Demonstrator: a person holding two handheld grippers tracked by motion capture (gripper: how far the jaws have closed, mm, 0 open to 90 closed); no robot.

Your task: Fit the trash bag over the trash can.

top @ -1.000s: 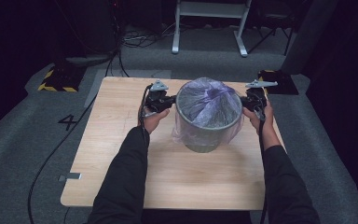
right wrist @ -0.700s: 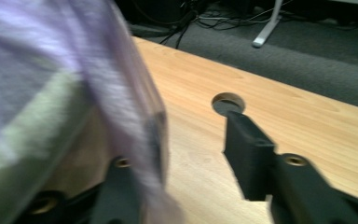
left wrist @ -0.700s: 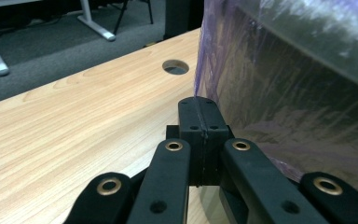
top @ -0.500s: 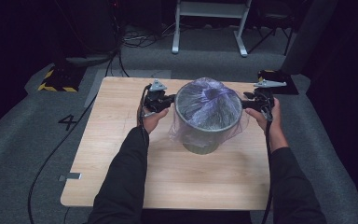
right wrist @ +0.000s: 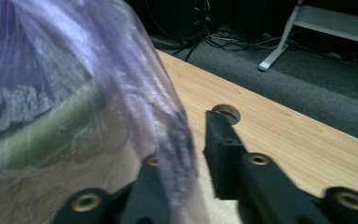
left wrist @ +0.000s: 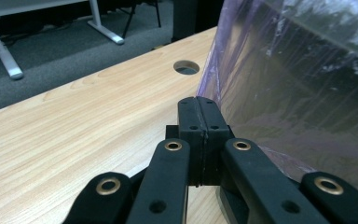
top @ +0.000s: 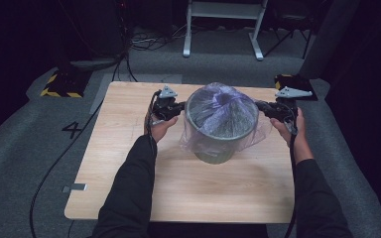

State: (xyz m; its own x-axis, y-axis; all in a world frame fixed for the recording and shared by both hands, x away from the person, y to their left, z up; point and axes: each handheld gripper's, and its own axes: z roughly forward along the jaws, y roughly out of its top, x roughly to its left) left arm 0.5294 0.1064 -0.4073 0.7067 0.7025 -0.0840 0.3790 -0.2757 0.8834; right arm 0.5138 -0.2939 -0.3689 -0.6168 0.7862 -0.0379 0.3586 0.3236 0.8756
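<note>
A grey-green round bin (top: pixel 222 144) stands mid-table with a translucent purple plastic bag (top: pixel 221 106) draped over its rim and down its sides. My left gripper (top: pixel 181 110) is at the bin's left rim; in the left gripper view it (left wrist: pixel 199 109) is shut on the bag's edge (left wrist: pixel 223 70). My right gripper (top: pixel 259 104) sits just off the right rim. Its jaws (right wrist: pixel 193 135) have just been closing. The bag's film (right wrist: pixel 135 93) runs taut between them and covers the left one.
The wooden table (top: pixel 129 163) has a round cable hole (left wrist: pixel 186 67) behind the bin, also seen from the right gripper (right wrist: pixel 227 112). On the grey carpet beyond are white desk legs (top: pixel 223 29), cables and a yellow-striped block (top: pixel 59 84).
My right gripper has moved outward to the right, away from the bin's rim, and the bag's skirt now spreads out on that side. The left gripper has stayed put.
</note>
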